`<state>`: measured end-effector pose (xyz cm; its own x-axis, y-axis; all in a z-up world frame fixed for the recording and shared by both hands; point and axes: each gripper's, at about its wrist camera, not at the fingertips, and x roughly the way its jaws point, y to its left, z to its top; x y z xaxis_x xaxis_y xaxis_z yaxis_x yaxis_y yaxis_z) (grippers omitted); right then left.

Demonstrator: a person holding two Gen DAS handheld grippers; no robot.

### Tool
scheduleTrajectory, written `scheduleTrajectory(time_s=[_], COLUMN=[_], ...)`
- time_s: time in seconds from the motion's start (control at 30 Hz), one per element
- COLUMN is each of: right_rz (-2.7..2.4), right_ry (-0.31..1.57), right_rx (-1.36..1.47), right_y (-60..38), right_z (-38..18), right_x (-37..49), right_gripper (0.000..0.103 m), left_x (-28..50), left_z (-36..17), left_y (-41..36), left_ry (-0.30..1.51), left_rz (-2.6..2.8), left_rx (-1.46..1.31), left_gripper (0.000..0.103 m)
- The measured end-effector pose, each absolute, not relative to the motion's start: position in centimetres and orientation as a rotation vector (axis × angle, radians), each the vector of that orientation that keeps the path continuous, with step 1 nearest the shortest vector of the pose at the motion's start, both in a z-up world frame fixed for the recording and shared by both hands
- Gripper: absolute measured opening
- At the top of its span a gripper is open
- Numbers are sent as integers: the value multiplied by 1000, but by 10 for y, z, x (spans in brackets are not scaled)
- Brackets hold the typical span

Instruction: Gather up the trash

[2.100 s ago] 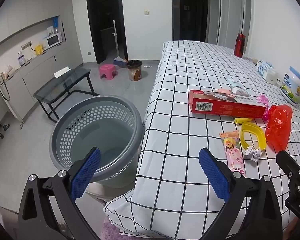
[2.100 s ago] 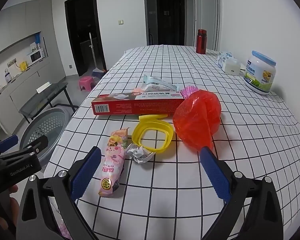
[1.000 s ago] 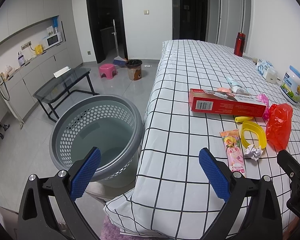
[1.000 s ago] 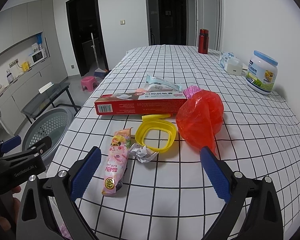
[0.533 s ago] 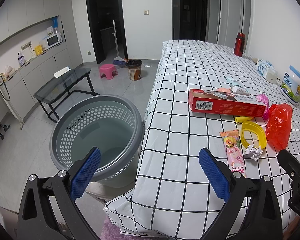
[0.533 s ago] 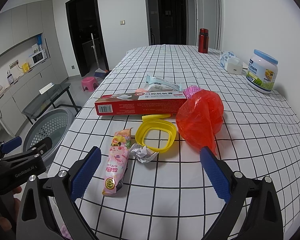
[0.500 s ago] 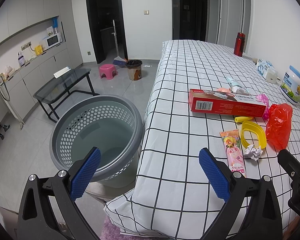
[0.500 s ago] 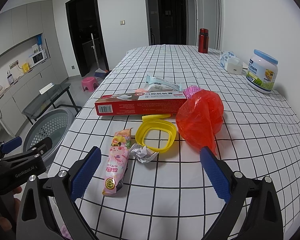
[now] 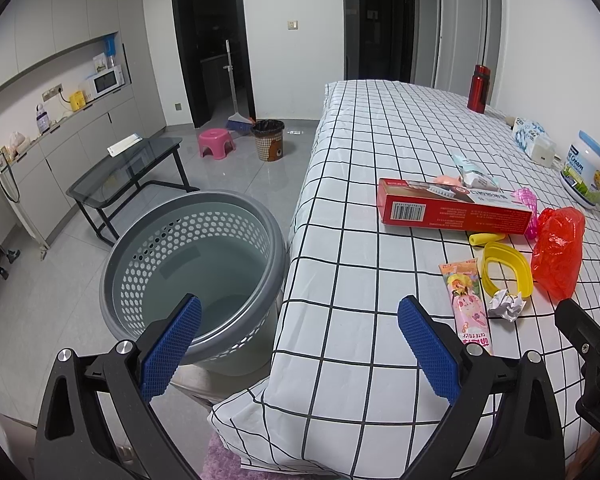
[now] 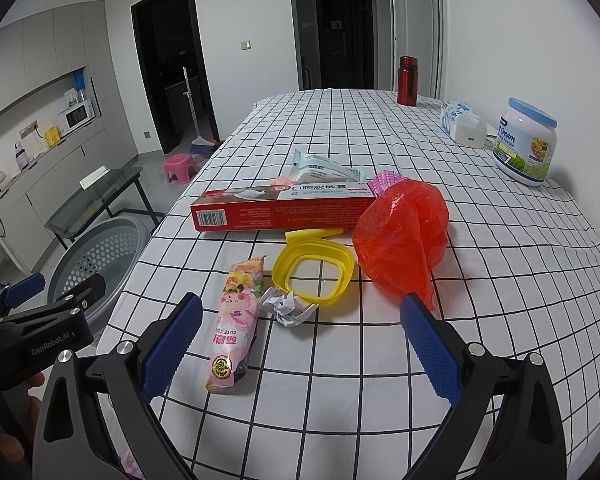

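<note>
Trash lies on the checked tablecloth [image 10: 500, 280]: a pink snack wrapper [image 10: 236, 324], a crumpled paper ball [image 10: 288, 306], a yellow plastic ring [image 10: 312, 270], a red plastic bag [image 10: 404, 240] and a long red toothpaste box [image 10: 284, 208]. A grey perforated basket [image 9: 196, 272] stands on the floor beside the table's left edge. My right gripper [image 10: 300, 348] hangs open just short of the wrapper and paper ball. Open and empty, my left gripper [image 9: 300, 340] hovers over the table's near corner next to the basket.
Farther back on the table stand a white tub with a blue lid [image 10: 526, 146], a tissue pack [image 10: 462, 122] and a red bottle [image 10: 407, 80]. On the floor are a glass side table [image 9: 128, 168], a pink stool [image 9: 216, 142] and a small bin [image 9: 267, 140].
The right gripper has drifted slightly nearer and higher over the trash. The left gripper has barely moved. Both stay open and nothing has been picked up.
</note>
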<state>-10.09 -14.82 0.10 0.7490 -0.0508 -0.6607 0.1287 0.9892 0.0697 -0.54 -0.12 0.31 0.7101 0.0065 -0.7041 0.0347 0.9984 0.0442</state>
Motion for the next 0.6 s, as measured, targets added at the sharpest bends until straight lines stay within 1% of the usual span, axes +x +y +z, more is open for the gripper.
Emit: scheduleTrajectory(time_s=[0.6], right_rz=[-92], right_ry=[722], right_rx=[120], right_y=[-150], right_z=[0], right_x=[-103], right_gripper=[95], left_x=[-6], left_z=[3], left_y=[-2], left_ry=[784], left_rz=[-18], left_rx=[58], left_gripper=[97])
